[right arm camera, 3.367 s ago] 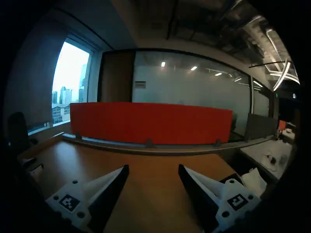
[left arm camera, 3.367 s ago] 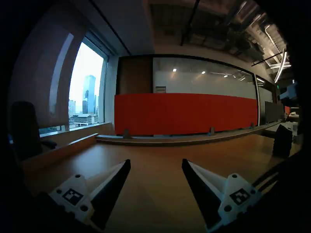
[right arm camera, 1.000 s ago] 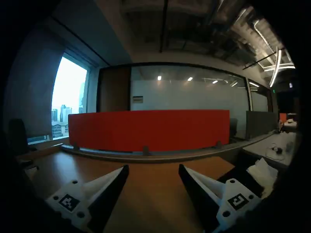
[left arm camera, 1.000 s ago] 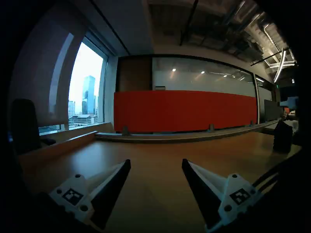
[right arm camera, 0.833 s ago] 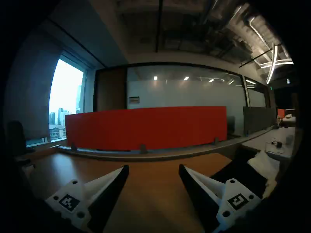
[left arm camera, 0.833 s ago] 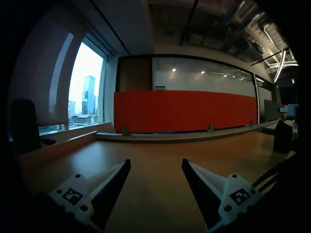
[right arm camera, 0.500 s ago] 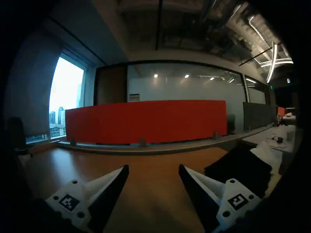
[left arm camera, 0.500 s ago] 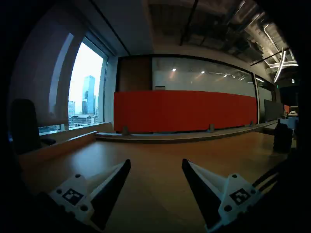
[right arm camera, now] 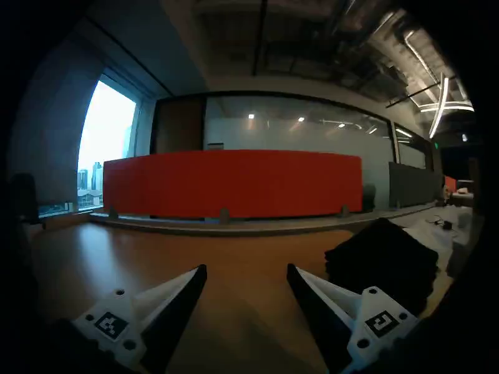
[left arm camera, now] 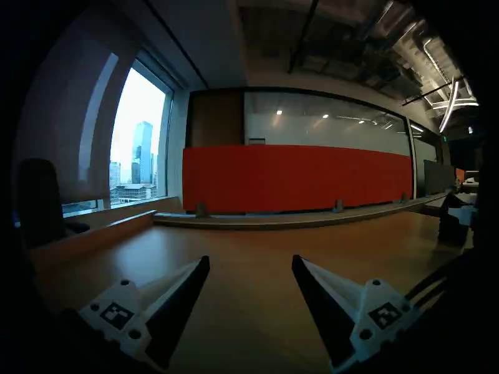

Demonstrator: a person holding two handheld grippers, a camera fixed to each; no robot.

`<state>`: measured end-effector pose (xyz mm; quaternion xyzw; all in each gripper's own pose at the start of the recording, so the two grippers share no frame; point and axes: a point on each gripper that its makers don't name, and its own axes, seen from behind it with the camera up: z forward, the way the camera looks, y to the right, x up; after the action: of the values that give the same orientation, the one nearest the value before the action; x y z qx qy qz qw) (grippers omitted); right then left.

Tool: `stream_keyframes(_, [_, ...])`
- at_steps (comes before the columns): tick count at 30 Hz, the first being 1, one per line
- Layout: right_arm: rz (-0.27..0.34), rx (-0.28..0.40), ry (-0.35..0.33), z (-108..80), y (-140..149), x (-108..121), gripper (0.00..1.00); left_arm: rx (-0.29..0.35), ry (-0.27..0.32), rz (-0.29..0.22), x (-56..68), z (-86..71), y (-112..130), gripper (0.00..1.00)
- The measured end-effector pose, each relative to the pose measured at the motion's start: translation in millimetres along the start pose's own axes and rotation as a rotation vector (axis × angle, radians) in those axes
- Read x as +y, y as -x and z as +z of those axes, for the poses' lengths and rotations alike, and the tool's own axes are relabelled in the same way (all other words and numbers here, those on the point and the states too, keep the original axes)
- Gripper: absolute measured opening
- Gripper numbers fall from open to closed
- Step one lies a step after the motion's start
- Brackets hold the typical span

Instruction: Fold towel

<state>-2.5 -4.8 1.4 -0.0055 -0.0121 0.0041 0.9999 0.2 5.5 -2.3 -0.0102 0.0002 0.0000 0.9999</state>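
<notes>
Your towel (right arm camera: 383,262) is the dark pile of cloth lying toward the right edge of the desk (right arm camera: 125,262), just ahead and to the right of your right gripper (right arm camera: 245,268). It looks like several folded layers stacked flat, though the light is too dim to tell whether it is one towel or more. Both of your grippers are empty, with their fingers spread apart. The right one is held low over bare wood near the pile without touching it. The left gripper (left arm camera: 249,258) is over the open middle of the desk, facing the red divider (left arm camera: 293,177) along the far edge. In the left gripper view a dark shape (left arm camera: 451,221) sits at the right edge of the desk; it may be the same pile, but I cannot tell. Expect the cloth to be light, soft and limp: it will sag and drape from wherever you hold it, and it won't break. The wood under it looks smooth, so the pile will likely slide if you push it rather than pinch it. Layers may come up together, so I judge it best to take the top layer alone. Put one gripper on each of two neighbouring corners and pinch well in from the hem so the fabric doesn't slip out. The bare middle of the desk would give you room to spread it.
</notes>
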Motion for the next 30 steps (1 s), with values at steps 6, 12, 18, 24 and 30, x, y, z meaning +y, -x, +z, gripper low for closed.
stream_keyframes(6, [0.007,0.012,-0.003,-0.5,2.0,-0.3,0.99,0.000,0.000,0.000,0.3,0.0,0.0,0.98])
stream_keyframes(12, [-0.010,0.023,-0.011,-4.5,-2.3,-5.8,0.99,0.000,0.000,0.000,0.5,0.3,-0.1,0.98])
stream_keyframes(18, [-0.009,0.025,-0.017,-6.1,-2.9,-7.3,0.99,0.000,0.000,0.000,0.4,0.3,-0.2,0.98])
stream_keyframes(24, [-0.009,0.024,-0.017,-6.2,-3.1,-7.2,0.99,0.000,0.000,0.000,0.3,0.3,-0.2,0.98])
stream_keyframes(30, [-0.009,0.024,-0.017,-5.9,-3.0,-7.1,0.99,0.000,0.000,0.000,0.4,0.4,-0.2,0.98])
